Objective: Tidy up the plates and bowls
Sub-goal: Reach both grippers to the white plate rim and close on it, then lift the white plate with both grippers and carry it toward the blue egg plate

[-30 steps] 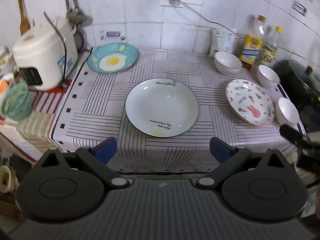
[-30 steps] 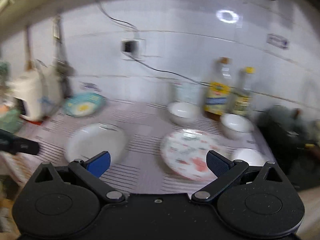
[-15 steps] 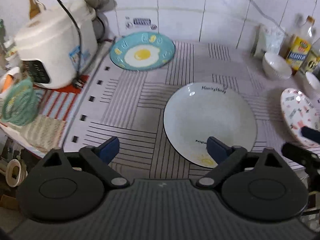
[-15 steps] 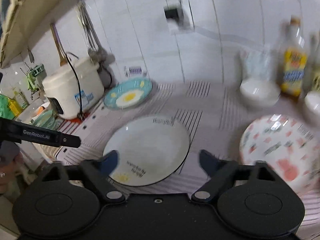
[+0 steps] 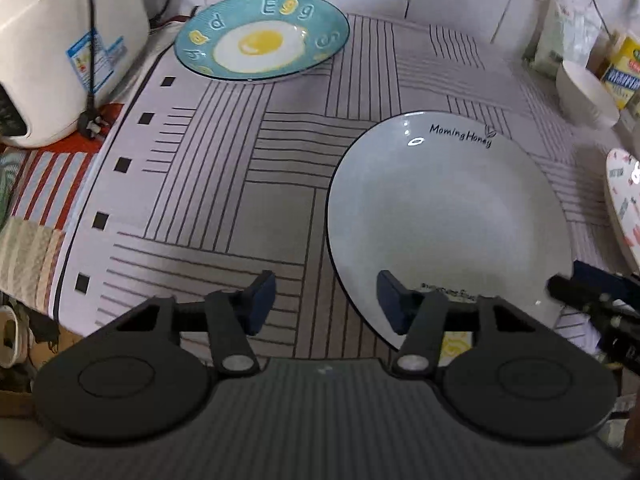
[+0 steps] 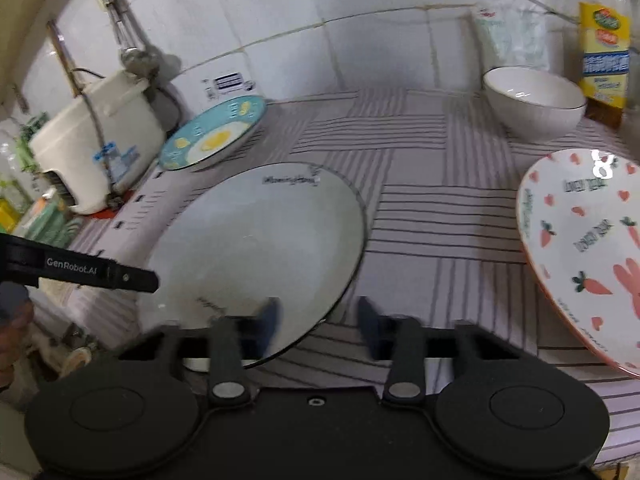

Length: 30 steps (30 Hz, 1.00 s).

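A white plate point(image 5: 448, 220) lettered "Morning Honey" lies flat on the striped cloth point(image 5: 224, 184). My left gripper point(image 5: 326, 300) straddles its near left rim, right finger over the plate, left finger over the cloth. Its jaws are closing and still stand apart from the rim. My right gripper point(image 6: 320, 316) straddles the same plate point(image 6: 260, 240) at its near right rim. Its jaws are also closing and blurred, with the pads clear of the rim. A teal egg plate point(image 5: 262, 36) sits at the back left, and a pink carrot plate point(image 6: 580, 248) lies to the right.
A white rice cooker point(image 5: 60, 48) with a cord stands at the left edge. A white bowl point(image 6: 532, 100), an oil bottle point(image 6: 604, 60) and a bag line the tiled back wall. The cloth's front edge drops off just below both grippers.
Both grippers have come down and forward onto the white plate, which now looks much larger. The jaws of each have narrowed from wide open to a gap around the plate's rim.
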Motion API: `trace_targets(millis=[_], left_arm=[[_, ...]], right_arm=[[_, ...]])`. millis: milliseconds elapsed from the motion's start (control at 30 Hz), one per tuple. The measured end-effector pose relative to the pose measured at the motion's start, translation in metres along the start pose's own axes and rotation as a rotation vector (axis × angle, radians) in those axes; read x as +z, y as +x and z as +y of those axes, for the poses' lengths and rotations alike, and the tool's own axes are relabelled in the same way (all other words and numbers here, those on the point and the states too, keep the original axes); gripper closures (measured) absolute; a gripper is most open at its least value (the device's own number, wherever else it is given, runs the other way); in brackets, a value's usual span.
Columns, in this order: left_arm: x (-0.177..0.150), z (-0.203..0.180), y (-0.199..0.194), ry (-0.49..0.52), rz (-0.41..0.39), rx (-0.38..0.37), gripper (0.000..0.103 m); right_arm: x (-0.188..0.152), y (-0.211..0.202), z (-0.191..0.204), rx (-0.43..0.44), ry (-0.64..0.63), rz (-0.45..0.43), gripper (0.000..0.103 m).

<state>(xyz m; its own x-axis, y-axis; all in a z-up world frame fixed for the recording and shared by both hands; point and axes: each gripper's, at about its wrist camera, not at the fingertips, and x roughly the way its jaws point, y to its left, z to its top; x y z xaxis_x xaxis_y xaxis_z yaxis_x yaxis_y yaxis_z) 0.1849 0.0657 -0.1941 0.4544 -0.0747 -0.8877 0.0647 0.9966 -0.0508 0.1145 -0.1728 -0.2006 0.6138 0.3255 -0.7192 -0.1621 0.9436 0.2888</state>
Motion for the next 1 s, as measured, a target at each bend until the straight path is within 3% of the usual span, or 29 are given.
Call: trace_targets(millis=[33, 133, 233, 300, 367, 533, 600, 700, 800, 900, 1000], left_arm=[[0.000, -0.001, 0.004, 0.013, 0.005, 0.006, 0.056], [0.002, 0.002, 0.013, -0.003, 0.011, -0.036, 0.061], [0.004, 0.000, 0.017, -0.006, 0.027, -0.090, 0.074], [0.006, -0.009, 0.018, 0.044, 0.039, -0.087, 0.076], [0.006, -0.019, 0.020, 0.087, 0.029, -0.056, 0.072], [0.007, -0.009, 0.026, 0.058, 0.015, -0.125, 0.068], [0.010, -0.005, 0.030, 0.075, 0.002, -0.153, 0.062], [0.018, -0.004, 0.033, 0.064, 0.026, -0.178, 0.064], [0.023, -0.009, 0.028, 0.153, 0.008, -0.217, 0.068], [0.032, -0.015, 0.019, 0.206, -0.036, -0.274, 0.068], [0.045, -0.030, 0.019, 0.266, -0.049, -0.262, 0.068]], right_arm=[[-0.001, 0.002, -0.001, -0.005, 0.005, -0.006, 0.081], [-0.003, 0.003, -0.004, -0.003, 0.038, -0.023, 0.082], [-0.001, 0.005, -0.009, 0.012, 0.073, -0.014, 0.083], [0.000, 0.007, -0.012, 0.021, 0.097, -0.006, 0.084], [-0.001, 0.010, -0.013, 0.026, 0.110, 0.002, 0.083], [0.003, 0.025, -0.016, 0.071, 0.205, 0.077, 0.080], [0.001, 0.025, -0.013, 0.066, 0.177, 0.066, 0.080], [-0.002, 0.023, -0.012, 0.080, 0.148, 0.051, 0.080], [-0.007, 0.018, -0.008, 0.042, 0.108, 0.008, 0.078], [-0.005, 0.012, -0.017, 0.046, 0.164, -0.013, 0.078], [-0.001, 0.005, -0.020, 0.014, 0.171, -0.047, 0.077]])
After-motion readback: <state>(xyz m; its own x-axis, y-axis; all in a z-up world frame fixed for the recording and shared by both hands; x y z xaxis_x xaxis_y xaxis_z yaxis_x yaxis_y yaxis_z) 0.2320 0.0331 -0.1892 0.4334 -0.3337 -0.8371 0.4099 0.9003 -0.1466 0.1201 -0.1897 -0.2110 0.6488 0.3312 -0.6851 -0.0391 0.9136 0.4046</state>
